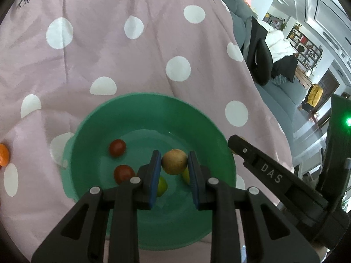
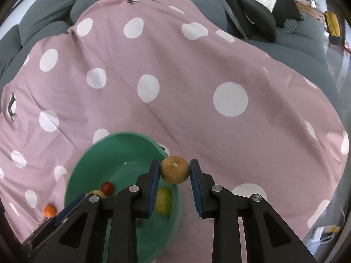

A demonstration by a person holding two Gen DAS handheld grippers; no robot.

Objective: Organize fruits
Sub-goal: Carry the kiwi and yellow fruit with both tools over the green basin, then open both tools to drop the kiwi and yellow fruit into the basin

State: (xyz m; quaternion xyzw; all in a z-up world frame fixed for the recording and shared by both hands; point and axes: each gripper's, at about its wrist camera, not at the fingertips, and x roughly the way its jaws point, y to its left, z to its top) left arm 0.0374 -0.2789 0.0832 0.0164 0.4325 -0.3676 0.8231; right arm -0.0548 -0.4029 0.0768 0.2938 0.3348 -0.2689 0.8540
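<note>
Over the green bowl (image 1: 140, 114), the left gripper (image 1: 174, 171) tilts steeply down, its jaws pinching a tan fruit (image 1: 174, 161) above the bowl's floor. Two red fruits (image 1: 117, 148) lie at about ten o'clock from it. The right gripper (image 2: 174, 175) slants down likewise at the bowl's three o'clock rim (image 2: 175, 197), jaws clamped on a second tan fruit (image 2: 174, 169). An orange fruit (image 2: 49, 210) sits on the dotted pink cloth (image 2: 197, 65), at nine o'clock from the bowl.
</note>
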